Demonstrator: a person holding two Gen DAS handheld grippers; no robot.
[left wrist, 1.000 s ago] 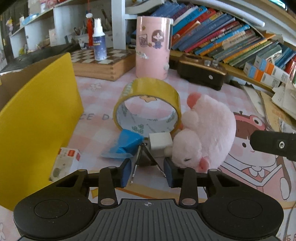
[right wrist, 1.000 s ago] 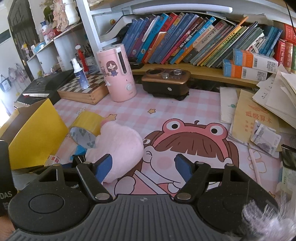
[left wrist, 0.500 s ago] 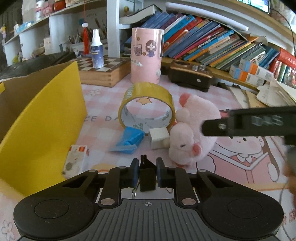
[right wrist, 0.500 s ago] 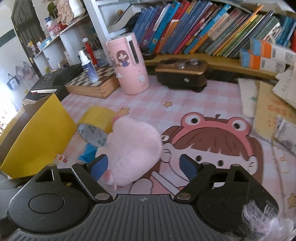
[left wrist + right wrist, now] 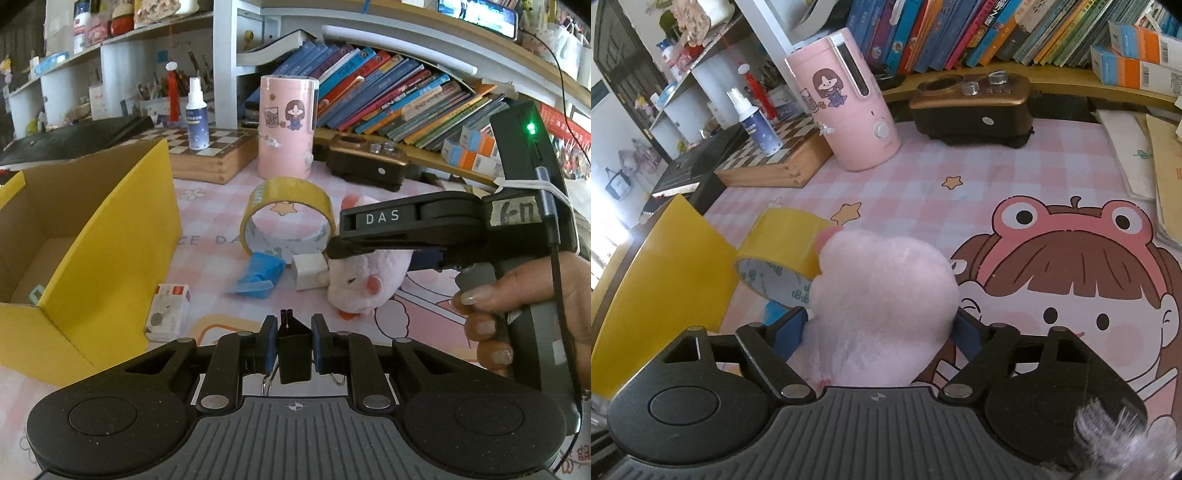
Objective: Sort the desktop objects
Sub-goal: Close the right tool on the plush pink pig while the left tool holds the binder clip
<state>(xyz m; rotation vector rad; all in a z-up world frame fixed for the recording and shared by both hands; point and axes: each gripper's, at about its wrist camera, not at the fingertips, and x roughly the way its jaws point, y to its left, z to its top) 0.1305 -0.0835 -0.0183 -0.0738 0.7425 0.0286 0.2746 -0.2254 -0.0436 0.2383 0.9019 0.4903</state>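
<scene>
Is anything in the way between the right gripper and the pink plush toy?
Nothing visible. The right gripper is open with the plush toy already between its fingers. The tape roll sits just beyond the toy, not between them.

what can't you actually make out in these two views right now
- Left wrist: yellow box interior, mostly hidden by its own wall.
- Left wrist: pink plush back, covered by the right gripper.
- Right wrist: binder clip in the left gripper lies outside the frame.
</scene>
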